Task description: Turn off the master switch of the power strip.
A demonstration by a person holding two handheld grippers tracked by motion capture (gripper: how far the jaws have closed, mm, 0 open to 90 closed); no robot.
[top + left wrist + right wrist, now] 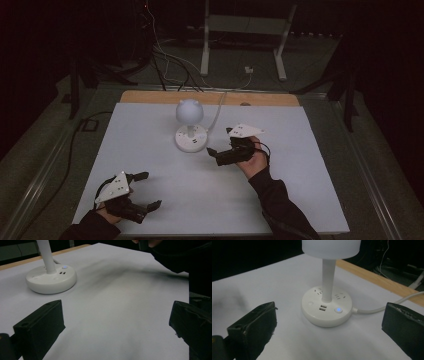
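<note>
White desk lamp, blue-lit button on round base, before gaping right gripper; left gripper agape.

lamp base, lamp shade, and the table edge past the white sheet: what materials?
Lamp base: looks like smooth white moulded plastic with a soft sheen, with sockets, USB ports and a lit blue button set in. Lamp shade: matte, frosted white, probably plastic; could be glass. Table edge: tan with faint grain, likely wood or wood-look laminate.
</note>
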